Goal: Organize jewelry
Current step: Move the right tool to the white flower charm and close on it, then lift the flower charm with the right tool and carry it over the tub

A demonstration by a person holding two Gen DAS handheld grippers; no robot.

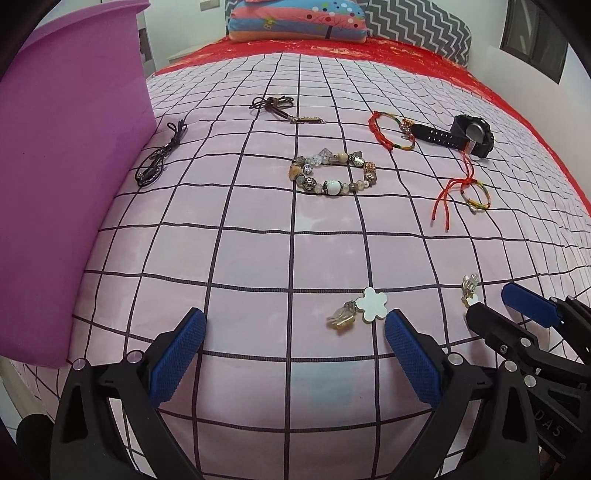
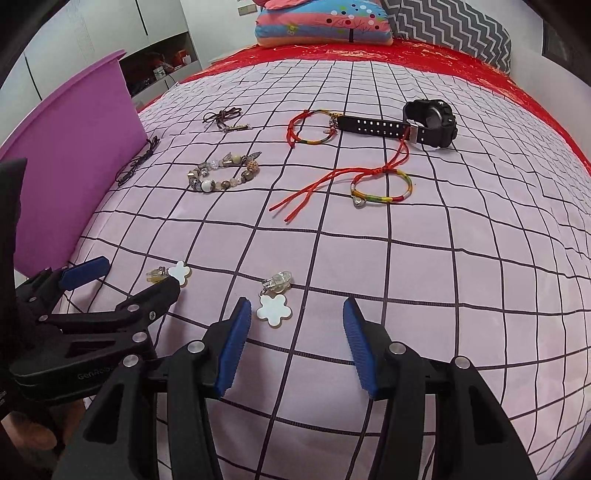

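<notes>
Both grippers hang low over the bed (image 1: 258, 229), and both are spread wide with nothing between their blue pads. Left gripper (image 1: 295, 343) has a white flower earring (image 1: 372, 304) lying on the sheet just in front of its right pad, close to the tip. Right gripper (image 2: 297, 325) has the other flower earring (image 2: 274, 309) lying just beside its left pad. From the right wrist view, the left gripper (image 2: 122, 275) sits off to the left, with its dark tip next to the first earring (image 2: 180, 272). Farther up the checked sheet lies a beaded bracelet (image 1: 334, 174). Past it are two red string bracelets, one (image 1: 392, 130) touching the strap of a black watch (image 1: 461, 134) and one (image 1: 474, 194) nearer, with loose red ends. Two dark cords lie on the left side, one (image 1: 159, 157) right beside a purple box (image 1: 62, 206) and one (image 1: 279, 109) farther back. Pillows (image 1: 295, 18) sit at the far end of the bed.
</notes>
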